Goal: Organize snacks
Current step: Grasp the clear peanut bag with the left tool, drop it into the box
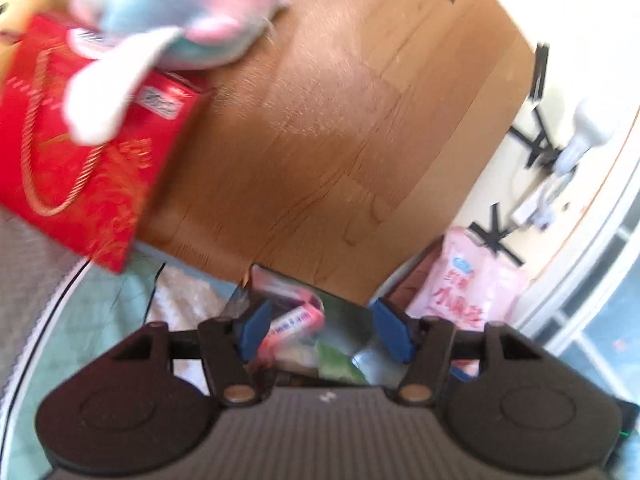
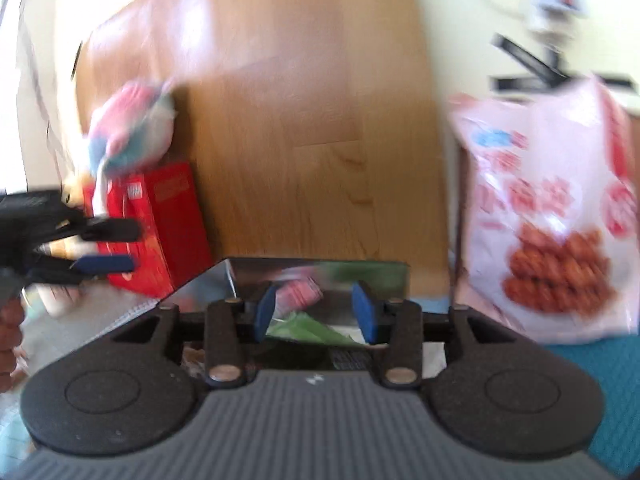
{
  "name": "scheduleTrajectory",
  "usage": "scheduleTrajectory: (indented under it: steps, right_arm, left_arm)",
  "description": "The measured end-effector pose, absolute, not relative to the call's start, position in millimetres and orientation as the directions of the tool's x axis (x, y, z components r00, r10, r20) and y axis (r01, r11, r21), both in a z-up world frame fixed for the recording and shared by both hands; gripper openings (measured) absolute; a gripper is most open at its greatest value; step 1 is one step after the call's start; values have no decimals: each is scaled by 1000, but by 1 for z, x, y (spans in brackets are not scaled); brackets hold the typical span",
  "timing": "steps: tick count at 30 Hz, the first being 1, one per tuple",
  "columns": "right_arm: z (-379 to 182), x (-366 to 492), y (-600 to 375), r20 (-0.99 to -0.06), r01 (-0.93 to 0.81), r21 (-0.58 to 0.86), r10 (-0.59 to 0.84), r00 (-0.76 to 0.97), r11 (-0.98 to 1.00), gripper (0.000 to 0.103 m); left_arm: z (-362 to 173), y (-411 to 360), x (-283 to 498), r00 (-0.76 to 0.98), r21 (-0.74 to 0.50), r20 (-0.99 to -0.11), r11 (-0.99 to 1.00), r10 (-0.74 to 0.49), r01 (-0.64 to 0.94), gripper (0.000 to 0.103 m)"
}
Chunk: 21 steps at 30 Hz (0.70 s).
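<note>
While agape, both tongs [image 1: 316, 330] [image 2: 316, 310] above box rim [image 2: 316, 264].

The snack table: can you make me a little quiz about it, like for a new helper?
1. True or false: the plush toy lies on the red gift box.
2. Which is open: (a) left tool, (b) right tool, (c) both?
3. Fill in: the big pink snack bag shows fried ____ twists.

Key: 1 true; 2 c; 3 dough.
</note>
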State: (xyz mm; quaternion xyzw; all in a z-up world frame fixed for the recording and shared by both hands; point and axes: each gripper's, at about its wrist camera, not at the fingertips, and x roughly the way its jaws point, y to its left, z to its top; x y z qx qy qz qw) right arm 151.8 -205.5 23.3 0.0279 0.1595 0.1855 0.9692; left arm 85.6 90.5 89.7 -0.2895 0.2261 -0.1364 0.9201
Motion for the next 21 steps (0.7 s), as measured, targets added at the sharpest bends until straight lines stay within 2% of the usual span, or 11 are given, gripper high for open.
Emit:
scheduleTrajectory:
  steps: [6, 8, 11, 15, 16, 17, 18, 21]
  right_arm:
    - [-20, 153, -250, -490, -226, 308, 358, 795, 924, 47]
    - [-30, 157, -255, -528, -182, 372, 368, 765, 910, 47]
    - [-29, 142, -245, -494, -214, 387, 398, 773, 897, 47]
    - [-35, 122, -226, -539, -235, 345, 397, 743, 909, 47]
    - [-39, 118, -224, -549, -233, 358, 406, 731, 904, 45]
    - [-42, 114, -222, -556, -232, 372, 415, 720, 899, 38]
    - [-45, 110, -221, -557, -242, 393, 438, 705, 887, 38]
    - [-48, 93, -212, -553, -268, 478, 524, 648, 836, 38]
  left_arm:
    - [48, 95, 38, 805, -643, -388, 758, -449, 113, 57]
    - [35, 91, 29, 779, -658, -414, 746, -472, 102, 57]
    - [19, 89, 17, 762, -669, -437, 739, -478, 80, 56]
    - [7, 87, 11, 725, -681, -466, 729, -507, 71, 47]
    - [6, 83, 8, 719, -675, -468, 733, -514, 85, 44]
    - [6, 78, 7, 711, -662, -476, 743, -517, 97, 43]
    - [6, 73, 5, 703, -646, -489, 756, -517, 105, 38]
    - [9, 64, -2, 717, -588, -512, 801, -473, 108, 36]
